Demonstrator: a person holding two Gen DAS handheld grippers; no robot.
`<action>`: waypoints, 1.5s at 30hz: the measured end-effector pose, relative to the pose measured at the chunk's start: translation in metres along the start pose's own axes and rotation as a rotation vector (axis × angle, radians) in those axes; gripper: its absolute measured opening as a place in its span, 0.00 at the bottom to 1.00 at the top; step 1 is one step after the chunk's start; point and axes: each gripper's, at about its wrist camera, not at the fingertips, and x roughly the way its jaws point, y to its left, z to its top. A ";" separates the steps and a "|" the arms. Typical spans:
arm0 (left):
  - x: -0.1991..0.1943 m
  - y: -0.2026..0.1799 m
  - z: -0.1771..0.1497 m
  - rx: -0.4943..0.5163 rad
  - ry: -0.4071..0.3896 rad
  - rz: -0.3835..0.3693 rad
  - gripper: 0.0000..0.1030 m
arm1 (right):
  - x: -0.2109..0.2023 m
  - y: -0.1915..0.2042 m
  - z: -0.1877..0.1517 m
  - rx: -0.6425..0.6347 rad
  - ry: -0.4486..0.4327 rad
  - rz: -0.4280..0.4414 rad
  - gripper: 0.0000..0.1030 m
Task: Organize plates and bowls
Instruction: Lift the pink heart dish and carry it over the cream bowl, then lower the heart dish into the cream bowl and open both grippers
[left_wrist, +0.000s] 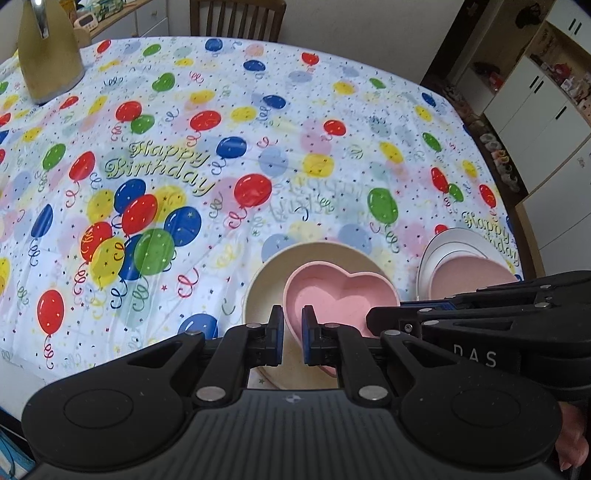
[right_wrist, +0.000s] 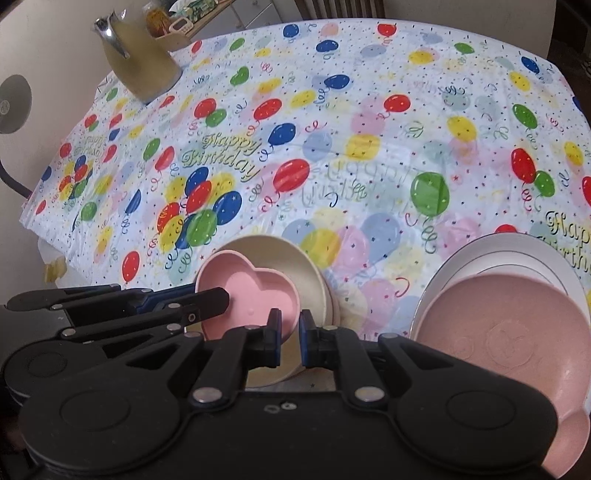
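A pink heart-shaped bowl (left_wrist: 325, 295) (right_wrist: 255, 295) sits inside a round cream bowl (left_wrist: 266, 284) (right_wrist: 295, 258) near the table's front edge. My left gripper (left_wrist: 292, 334) has its jaws narrowly apart astride the heart bowl's near rim; contact is unclear. My right gripper (right_wrist: 290, 338) stands the same way at the heart bowl's right rim, above the cream bowl. To the right a pink round plate (right_wrist: 509, 339) (left_wrist: 472, 277) lies on a white plate (right_wrist: 517, 254) (left_wrist: 454, 240).
The table wears a balloon-print "Happy Birthday" cloth (left_wrist: 258, 147). A yellow kettle (left_wrist: 48, 51) (right_wrist: 136, 62) stands at the far left corner. A wooden chair (left_wrist: 236, 18) is behind the table. White cabinets (left_wrist: 535, 92) are to the right.
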 end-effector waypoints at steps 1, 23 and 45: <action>0.003 0.001 0.000 0.002 0.005 0.004 0.09 | 0.003 0.000 -0.001 -0.004 0.005 -0.003 0.09; 0.026 -0.004 0.011 0.088 0.075 0.041 0.09 | 0.022 0.000 0.007 -0.013 0.067 -0.032 0.10; -0.006 -0.004 0.002 0.020 -0.003 0.046 0.09 | -0.003 0.007 -0.001 -0.109 0.033 -0.012 0.25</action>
